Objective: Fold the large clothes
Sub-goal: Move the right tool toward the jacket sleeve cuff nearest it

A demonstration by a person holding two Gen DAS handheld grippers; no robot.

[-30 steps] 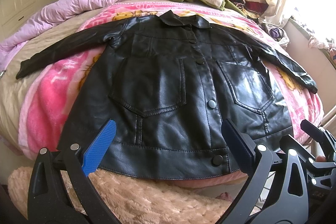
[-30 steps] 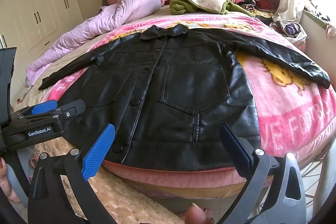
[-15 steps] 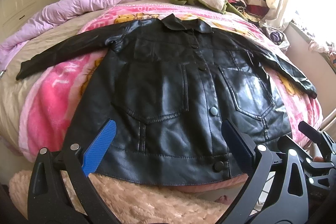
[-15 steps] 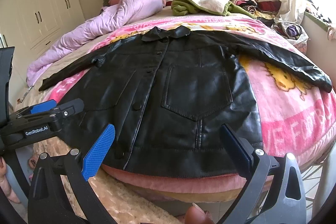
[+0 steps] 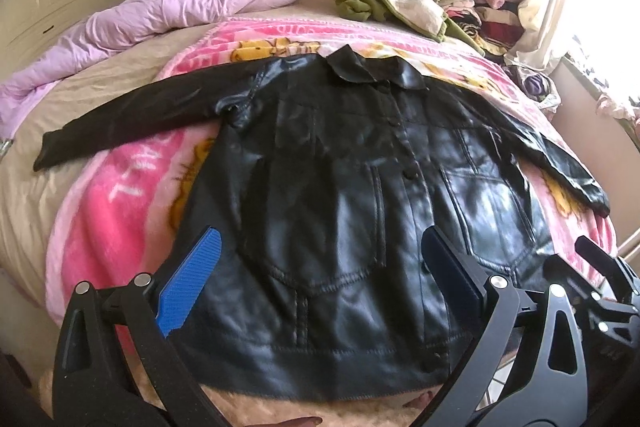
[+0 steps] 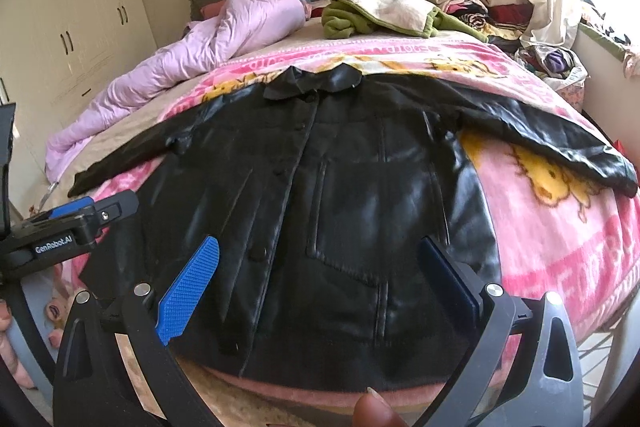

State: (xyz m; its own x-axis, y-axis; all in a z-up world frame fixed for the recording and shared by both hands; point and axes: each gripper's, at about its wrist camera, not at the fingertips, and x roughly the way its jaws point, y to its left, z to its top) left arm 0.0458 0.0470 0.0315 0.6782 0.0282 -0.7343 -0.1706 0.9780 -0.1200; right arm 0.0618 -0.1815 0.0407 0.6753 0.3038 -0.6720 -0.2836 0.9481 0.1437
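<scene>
Pink cartoon blanket (image 5: 120, 227) covers the bed, and on it a black leather jacket (image 5: 360, 207) lies flat, front up, buttoned, both sleeves spread out sideways and its hem at the near edge. Left gripper (image 5: 320, 279) hovers over the hem with its blue-padded fingers (image 5: 188, 283) wide apart, holding nothing. Right gripper (image 6: 316, 279) is likewise spread wide and empty above the jacket's lower front.

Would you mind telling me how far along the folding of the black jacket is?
Done: the black jacket lies flat, buttoned, sleeves spread on the pink blanket. In hand: nothing; the left claw and right claw are both open above the hem. Left: every fold, as no sleeve or side is turned in yet.
</scene>
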